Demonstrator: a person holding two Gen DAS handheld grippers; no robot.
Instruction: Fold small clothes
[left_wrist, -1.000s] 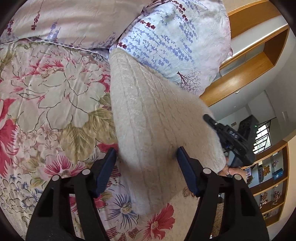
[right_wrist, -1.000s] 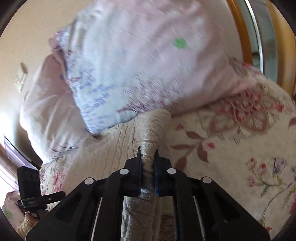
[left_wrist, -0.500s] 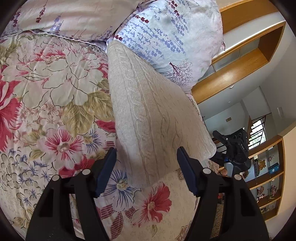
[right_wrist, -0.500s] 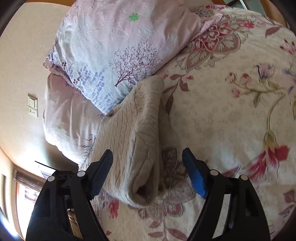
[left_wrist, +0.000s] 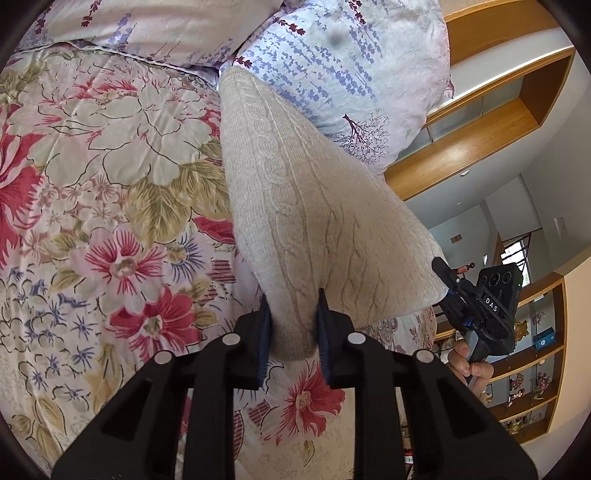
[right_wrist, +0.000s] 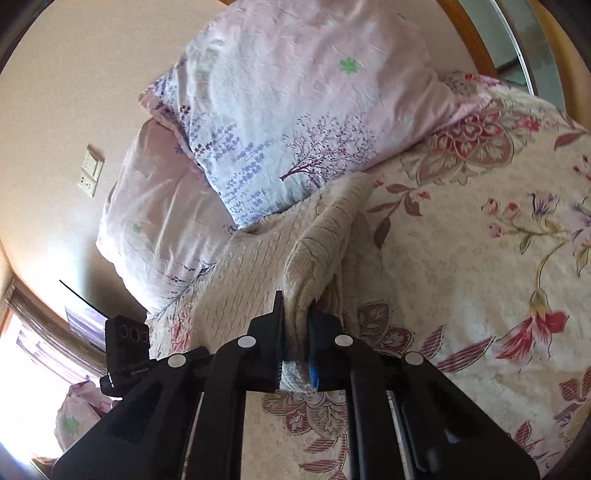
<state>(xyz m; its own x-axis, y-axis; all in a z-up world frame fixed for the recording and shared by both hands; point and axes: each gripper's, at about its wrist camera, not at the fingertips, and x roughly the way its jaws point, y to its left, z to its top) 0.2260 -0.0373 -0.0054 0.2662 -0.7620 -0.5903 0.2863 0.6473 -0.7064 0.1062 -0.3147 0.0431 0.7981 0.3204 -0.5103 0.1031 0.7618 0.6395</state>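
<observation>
A cream cable-knit garment (left_wrist: 295, 206), folded into a long strip, lies on the floral bedspread (left_wrist: 110, 192) with its far end against a pillow. My left gripper (left_wrist: 292, 314) is shut on the garment's near corner. In the right wrist view the garment (right_wrist: 258, 266) shows its thick folded edge, and my right gripper (right_wrist: 295, 317) is shut on the near end of that edge. The right gripper also shows in the left wrist view (left_wrist: 476, 302), at the garment's other near corner.
Two lavender-print pillows (left_wrist: 351, 62) (right_wrist: 295, 110) lie at the head of the bed. A wooden headboard and shelves (left_wrist: 480, 122) stand behind them. A wall socket (right_wrist: 90, 170) is on the left wall. The bedspread (right_wrist: 480, 258) stretches to the right.
Both grippers stood open around the garment half a second ago and have now closed on its near corners. The right one had let go of the fold just before that.
</observation>
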